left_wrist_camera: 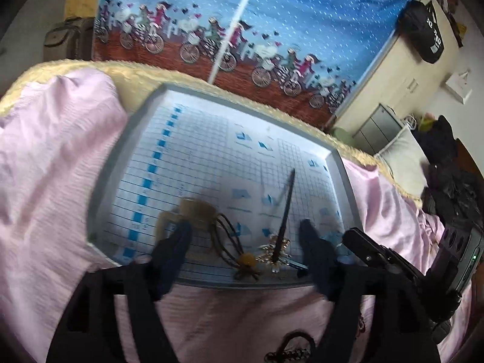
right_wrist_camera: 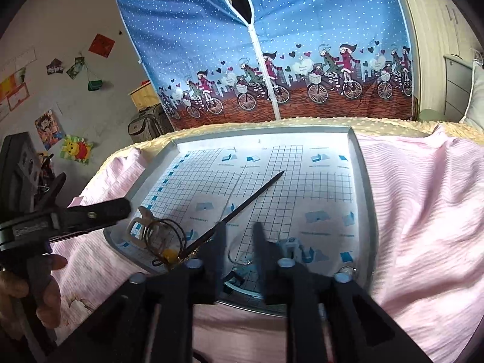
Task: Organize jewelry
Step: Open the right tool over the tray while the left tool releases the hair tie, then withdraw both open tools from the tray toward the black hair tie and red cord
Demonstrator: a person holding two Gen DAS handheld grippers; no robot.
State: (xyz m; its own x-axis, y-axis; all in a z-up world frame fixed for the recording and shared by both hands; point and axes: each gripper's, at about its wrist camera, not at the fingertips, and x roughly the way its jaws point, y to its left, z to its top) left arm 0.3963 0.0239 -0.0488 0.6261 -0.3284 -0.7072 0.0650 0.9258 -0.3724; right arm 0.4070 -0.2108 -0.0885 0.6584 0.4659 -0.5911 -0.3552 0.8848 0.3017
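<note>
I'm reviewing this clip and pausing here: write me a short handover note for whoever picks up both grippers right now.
Left gripper: open, empty, low over the near edge of the tray.
Right gripper: open, empty, over the tray's near middle.
Items, all in the tray's near part: tan hair claw, brown hair tie with amber bead, black hair stick lying diagonally with its gold ornament nearest, a clear ring between the right fingers, and a small pale blue piece.
Done: nothing visibly sorted.
Left: pick and arrange every piece.
</note>
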